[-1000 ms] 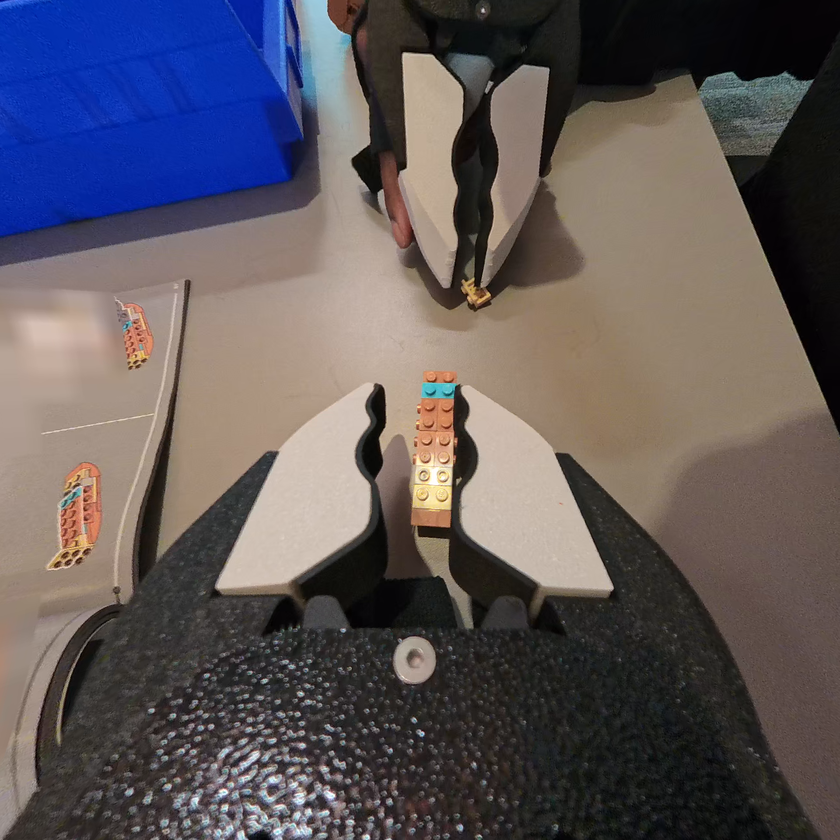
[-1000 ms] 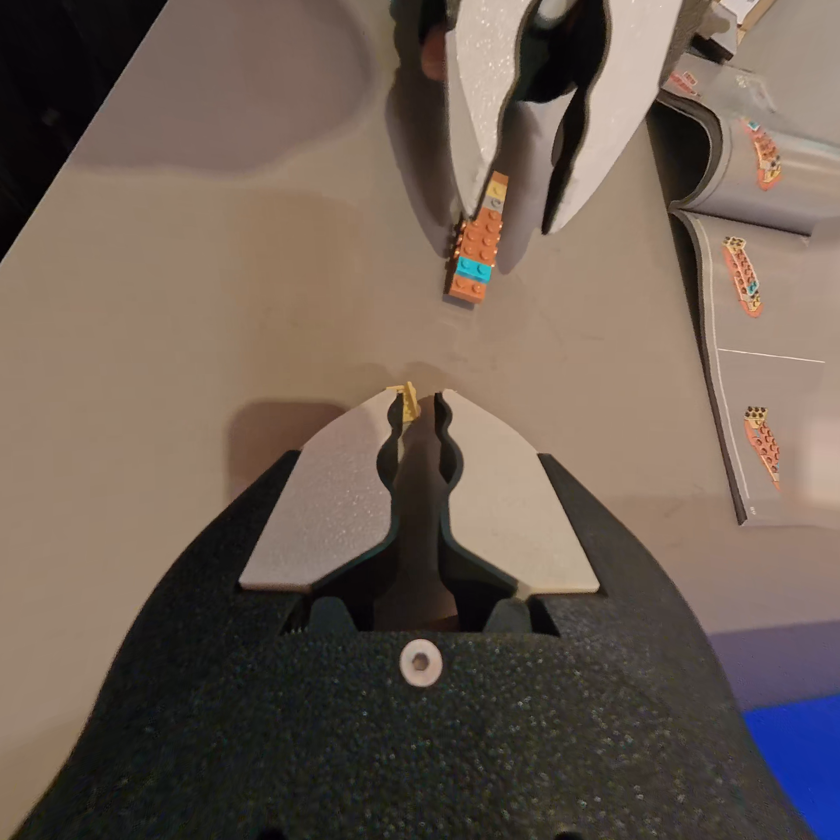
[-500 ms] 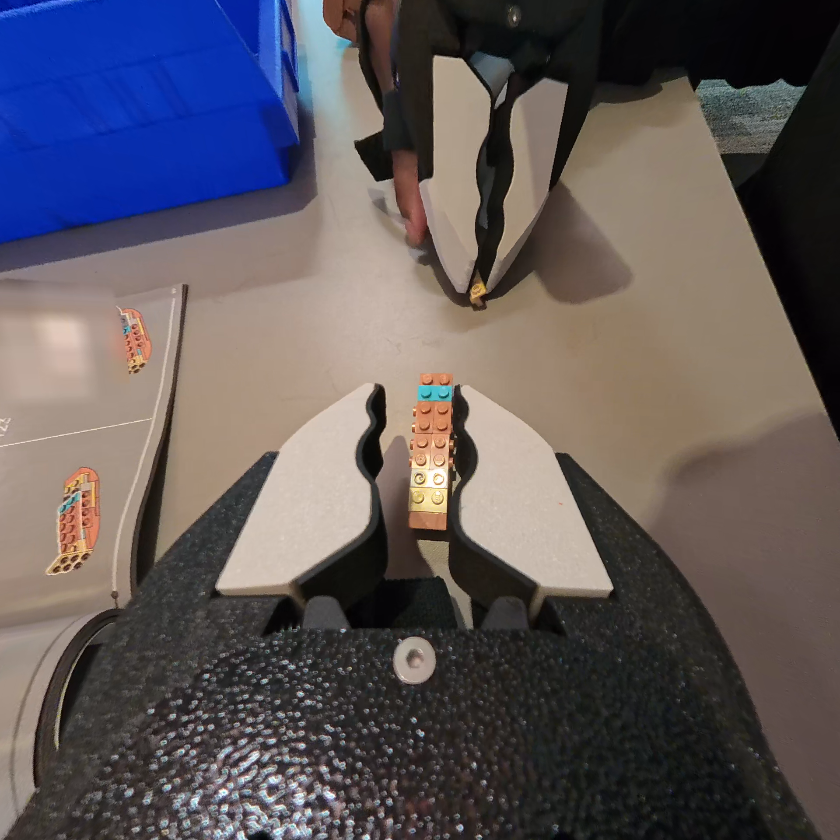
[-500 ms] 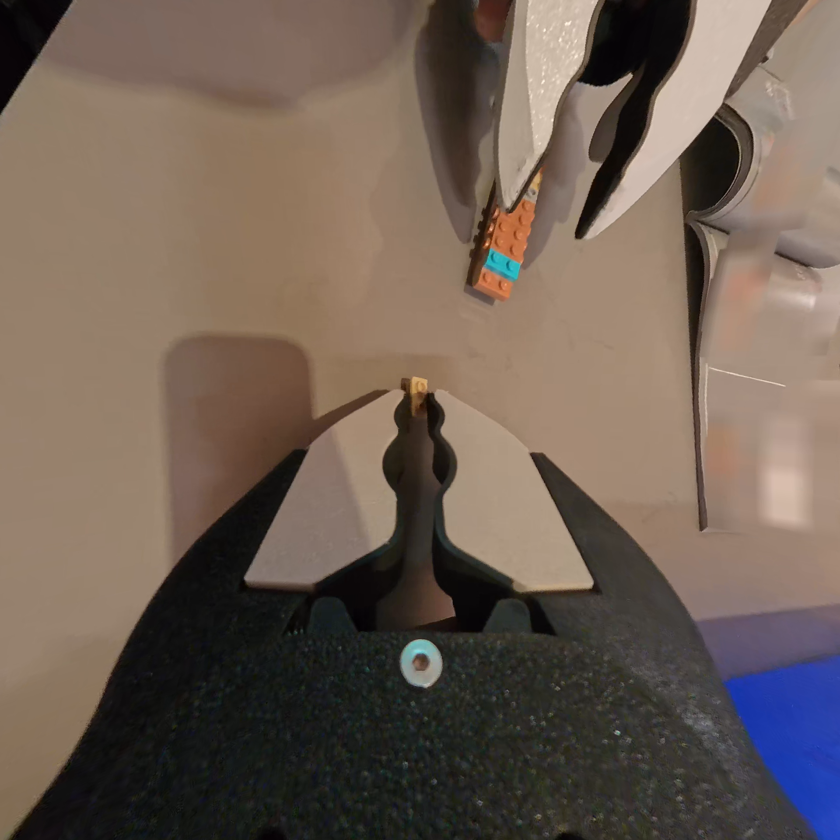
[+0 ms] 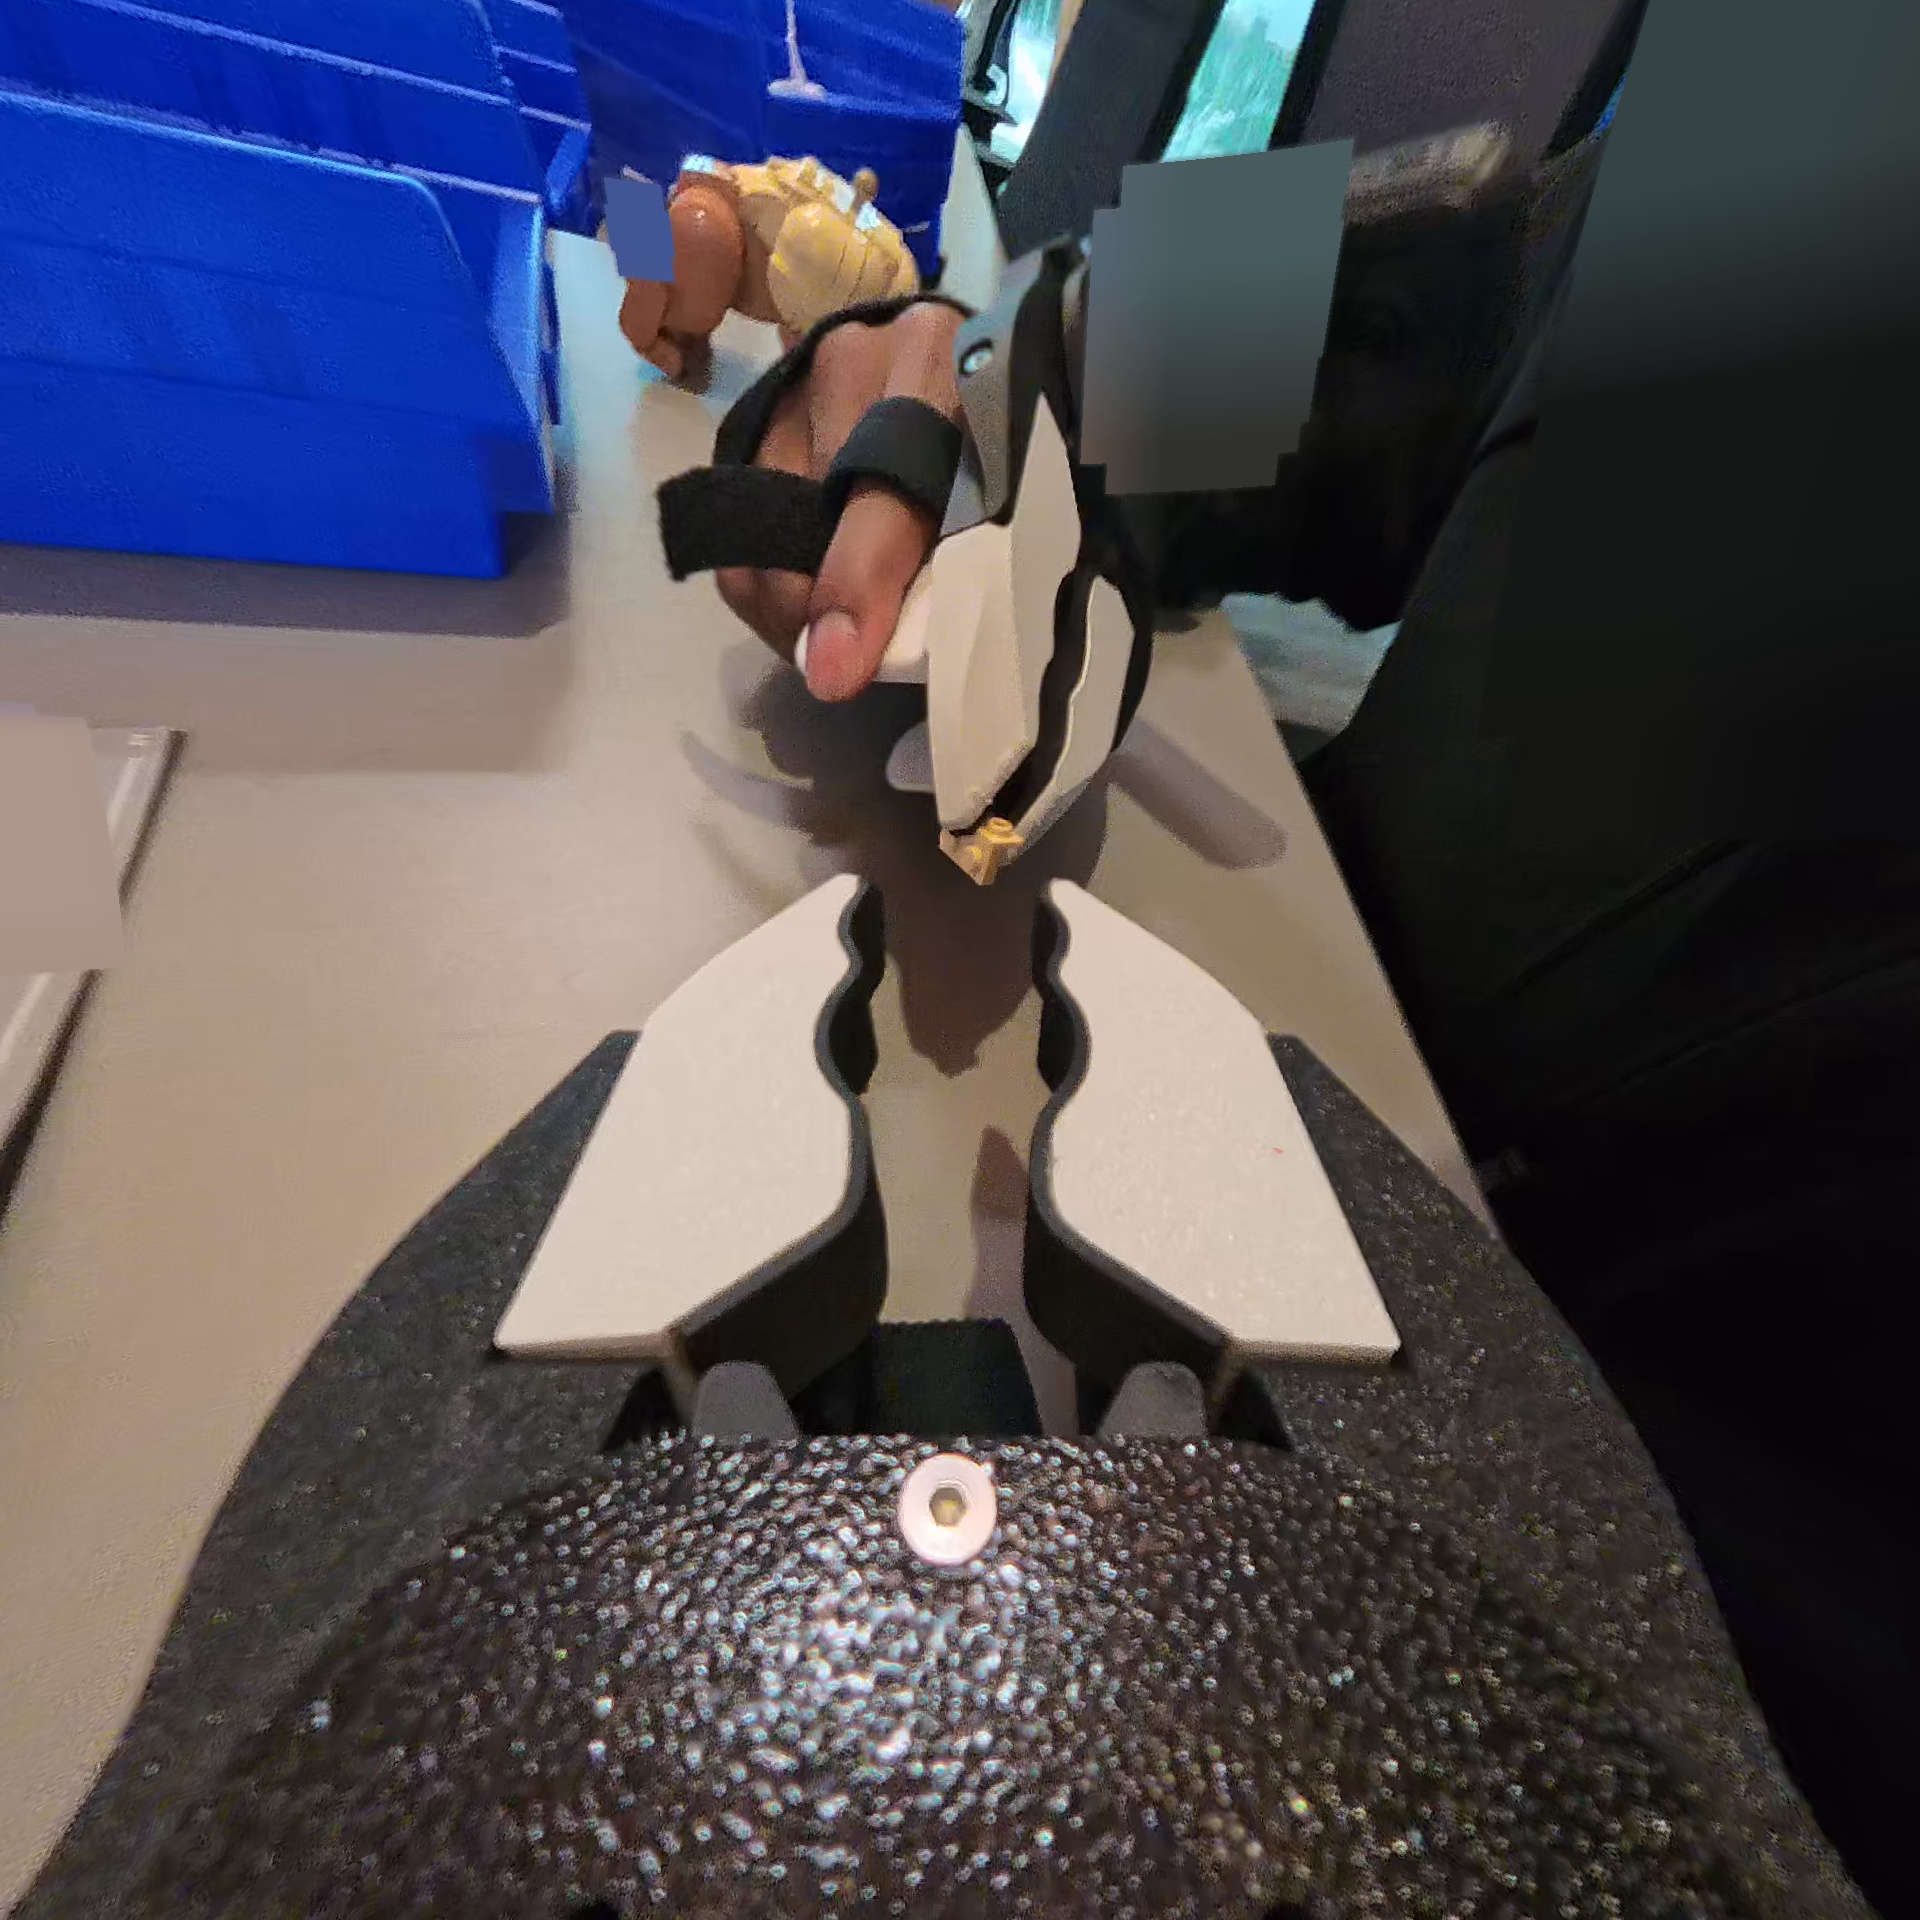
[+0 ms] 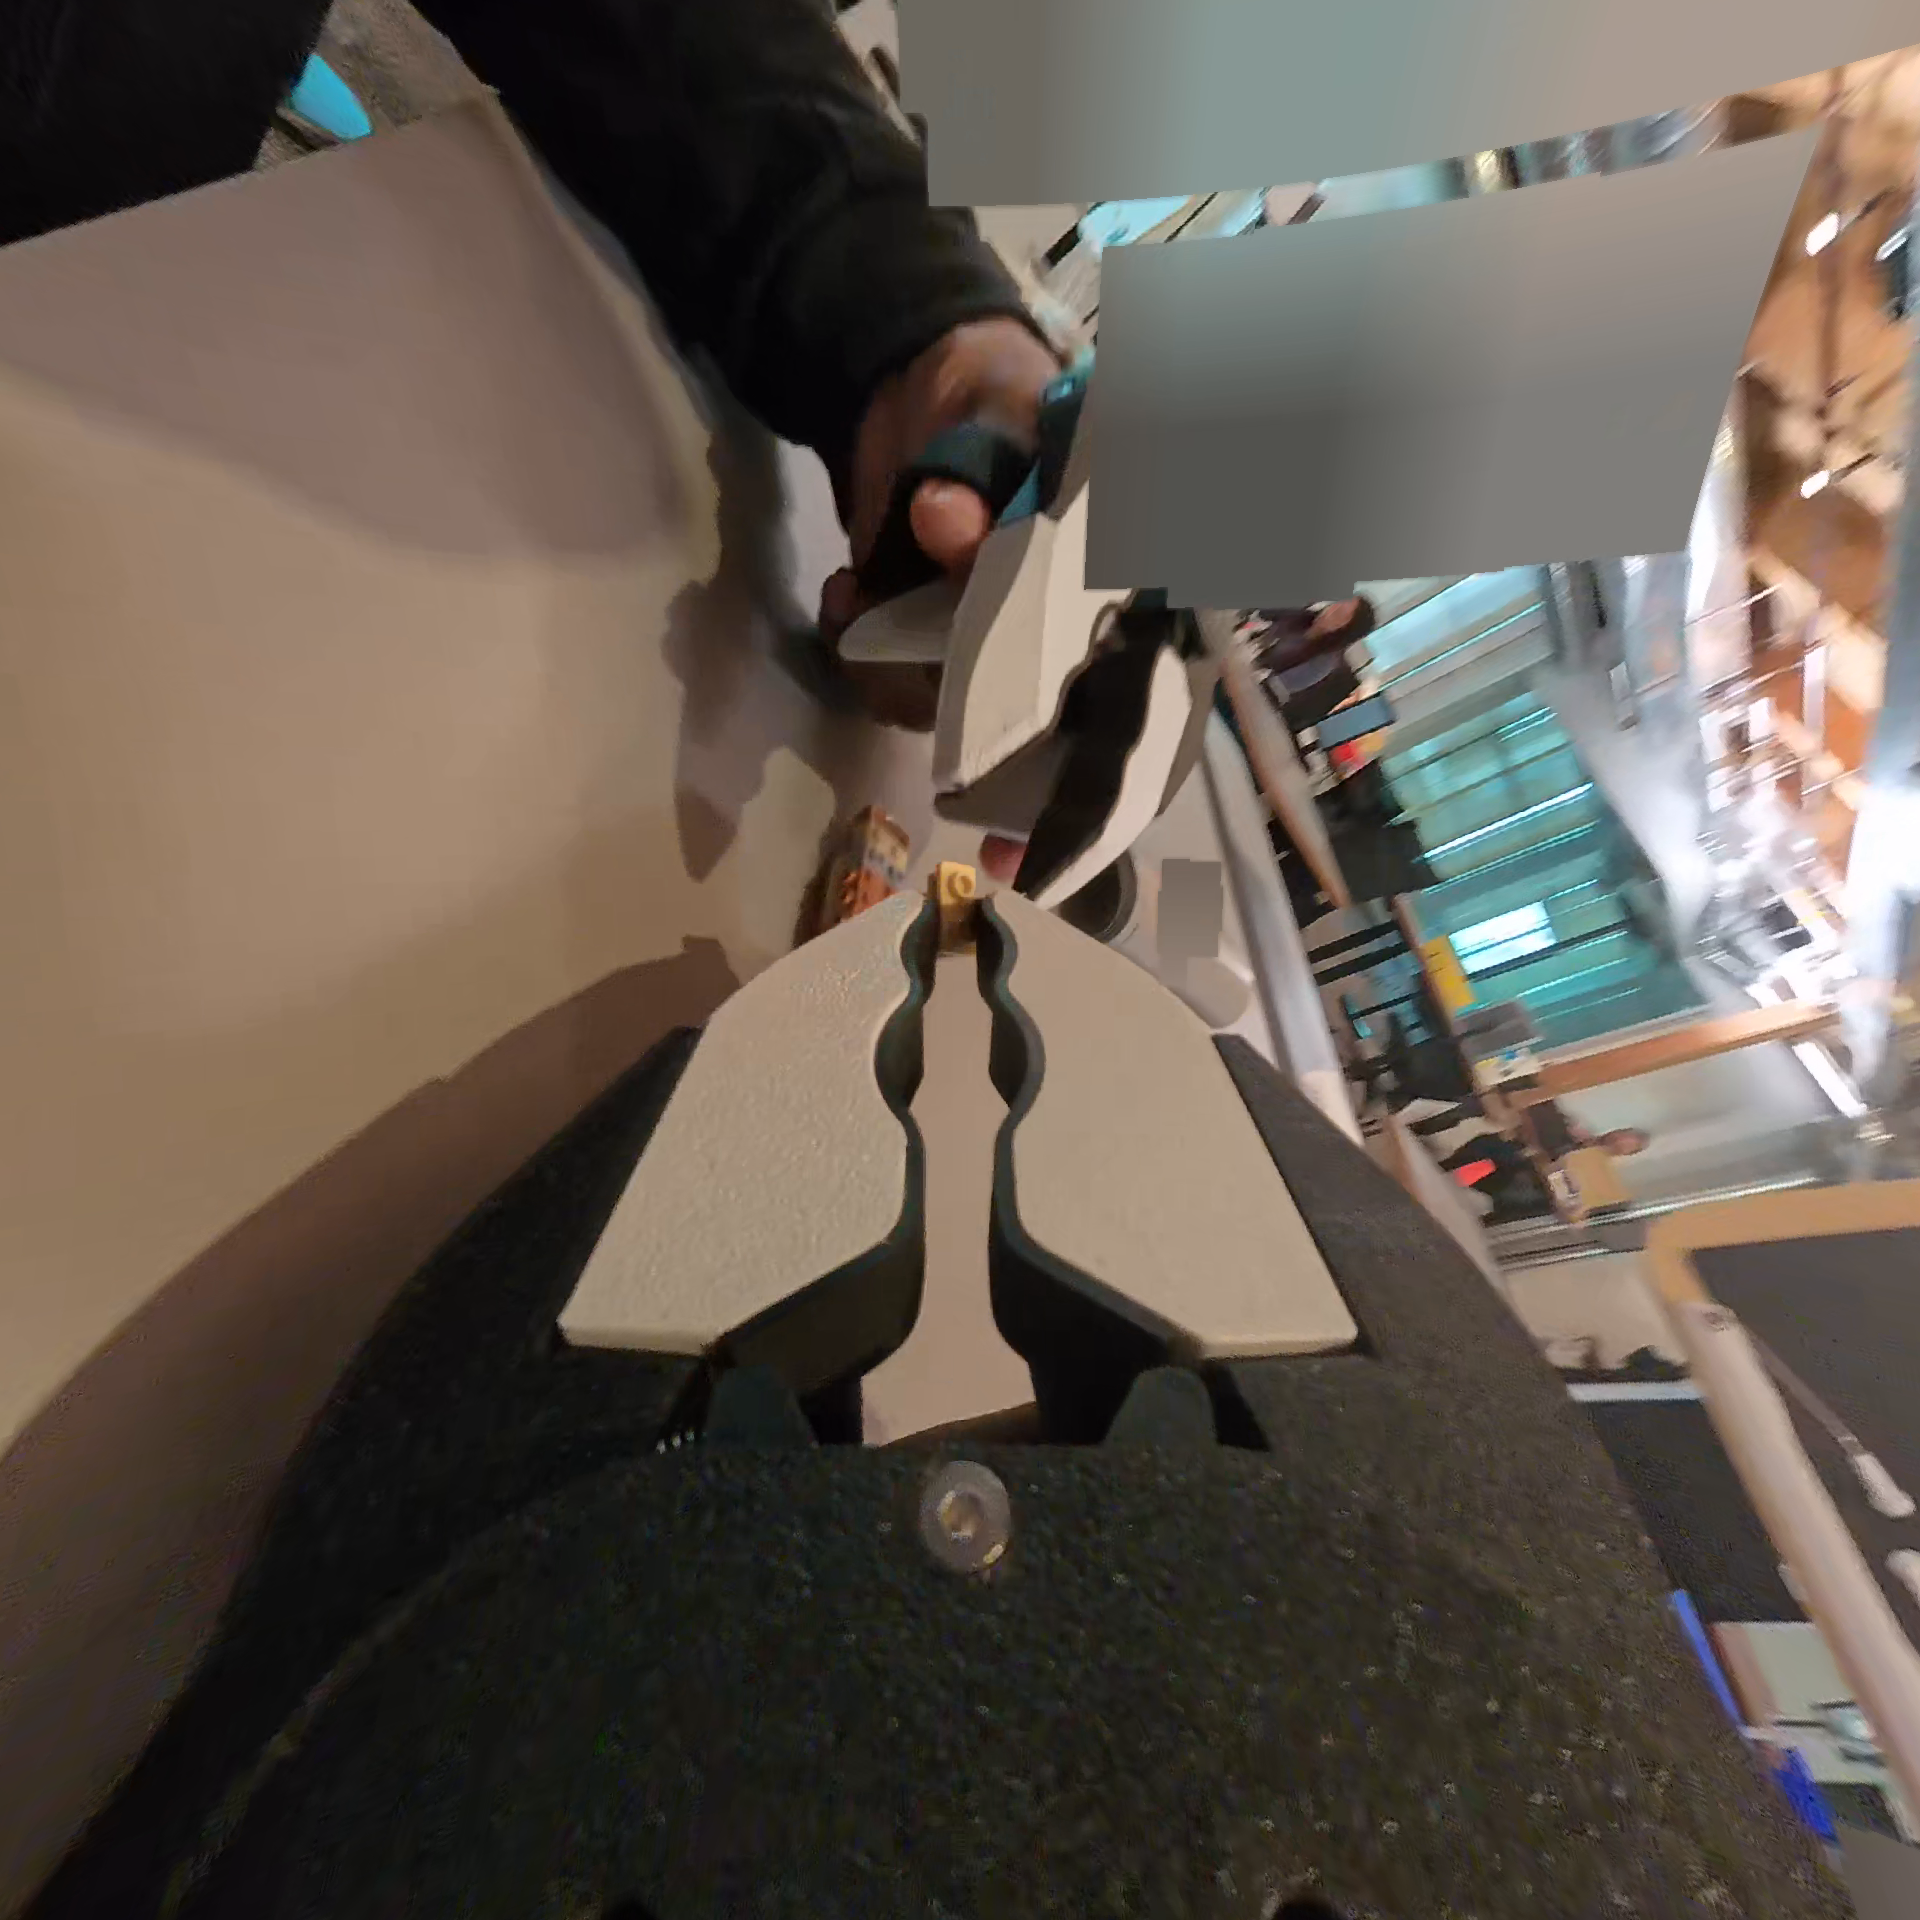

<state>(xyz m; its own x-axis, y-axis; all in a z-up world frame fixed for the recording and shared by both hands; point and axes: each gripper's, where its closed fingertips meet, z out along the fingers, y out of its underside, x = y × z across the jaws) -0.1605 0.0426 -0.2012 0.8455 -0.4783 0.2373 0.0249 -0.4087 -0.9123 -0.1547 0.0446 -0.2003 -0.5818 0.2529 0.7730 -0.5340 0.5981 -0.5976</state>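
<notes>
Both tongs have lifted off the surface (image 5: 343,997). Left view alone shows blue bins (image 5: 260,343); right view alone shows the brick strip (image 6: 868,862) lying on the surface (blurred). Left tongs (image 5: 956,904) gape, bare. Right tongs (image 6: 956,914) pinch a small tan brick (image 6: 953,894).

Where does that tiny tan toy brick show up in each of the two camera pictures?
Left wrist view: the tiny tan brick sits just above centre, pinched at the tip of the far right tongs, over the table.
Right wrist view: the brick sits just above centre, clamped at the tip of the near tongs.
Shared landmark: the beige table.
</notes>
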